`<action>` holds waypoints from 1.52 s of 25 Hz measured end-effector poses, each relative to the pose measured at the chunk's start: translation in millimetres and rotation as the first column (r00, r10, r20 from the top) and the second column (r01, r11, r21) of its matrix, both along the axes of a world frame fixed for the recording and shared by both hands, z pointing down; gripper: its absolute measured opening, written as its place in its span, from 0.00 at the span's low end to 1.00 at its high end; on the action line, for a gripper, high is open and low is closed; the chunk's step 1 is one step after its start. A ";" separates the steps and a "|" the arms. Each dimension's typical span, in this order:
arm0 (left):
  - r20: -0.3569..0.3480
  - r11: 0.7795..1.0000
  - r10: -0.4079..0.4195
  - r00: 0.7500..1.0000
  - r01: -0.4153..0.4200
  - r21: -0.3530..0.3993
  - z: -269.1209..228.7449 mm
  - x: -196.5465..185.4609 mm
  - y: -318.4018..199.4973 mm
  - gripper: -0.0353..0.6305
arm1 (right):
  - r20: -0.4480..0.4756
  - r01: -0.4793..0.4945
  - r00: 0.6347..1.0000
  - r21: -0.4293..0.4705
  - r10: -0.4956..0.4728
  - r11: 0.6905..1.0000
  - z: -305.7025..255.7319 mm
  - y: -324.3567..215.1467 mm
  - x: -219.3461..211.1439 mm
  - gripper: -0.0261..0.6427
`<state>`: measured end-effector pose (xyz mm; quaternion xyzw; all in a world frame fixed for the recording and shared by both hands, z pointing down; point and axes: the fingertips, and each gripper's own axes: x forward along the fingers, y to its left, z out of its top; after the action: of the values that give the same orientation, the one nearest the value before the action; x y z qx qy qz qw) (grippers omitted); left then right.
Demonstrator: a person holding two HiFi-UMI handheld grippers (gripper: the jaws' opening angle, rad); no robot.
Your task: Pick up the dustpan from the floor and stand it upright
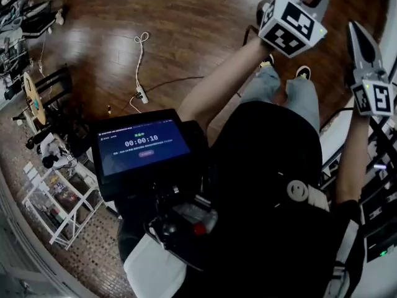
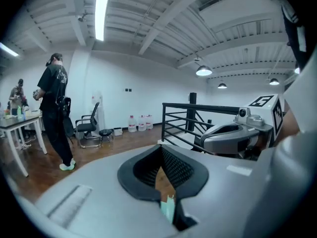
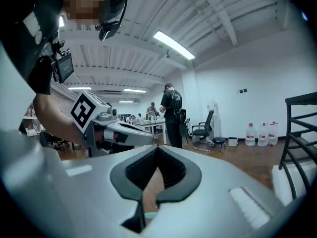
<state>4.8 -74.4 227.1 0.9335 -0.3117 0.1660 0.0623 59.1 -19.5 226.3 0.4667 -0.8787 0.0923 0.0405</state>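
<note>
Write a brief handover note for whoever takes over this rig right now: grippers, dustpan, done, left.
Left gripper: shut, empty, held up, pointing across the room.
Right gripper: shut, empty, held up beside it.
Dustpan: in no view.
Done: cannot tell; no view shows whether it stands.
Left: find the dustpan, check it; stand it upright if it lies flat.

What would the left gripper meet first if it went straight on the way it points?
Probably the black railing, whose corner post stands dead ahead of the left gripper; depth is unclear.
</note>
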 end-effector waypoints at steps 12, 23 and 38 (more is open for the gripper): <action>-0.119 0.999 -0.032 0.992 0.033 0.004 -85.4 -40.3 119.7 0.08 | -0.005 -0.022 1.000 0.111 0.022 0.994 -78.3 87.7 -47.9 0.04; -0.121 0.996 -0.049 0.991 0.058 0.070 -97.1 -34.2 102.9 0.08 | -0.080 0.055 0.996 0.109 -0.046 0.992 -79.0 71.6 -62.0 0.04; -0.143 0.997 0.007 0.990 0.004 0.076 -128.6 8.5 116.9 0.08 | -0.099 0.052 0.994 0.129 -0.039 0.990 -110.7 83.6 -38.3 0.04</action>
<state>13.3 42.6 98.5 0.9449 -0.3118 0.0864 0.0487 20.8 64.1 115.6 0.4521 -0.8903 0.0105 0.0539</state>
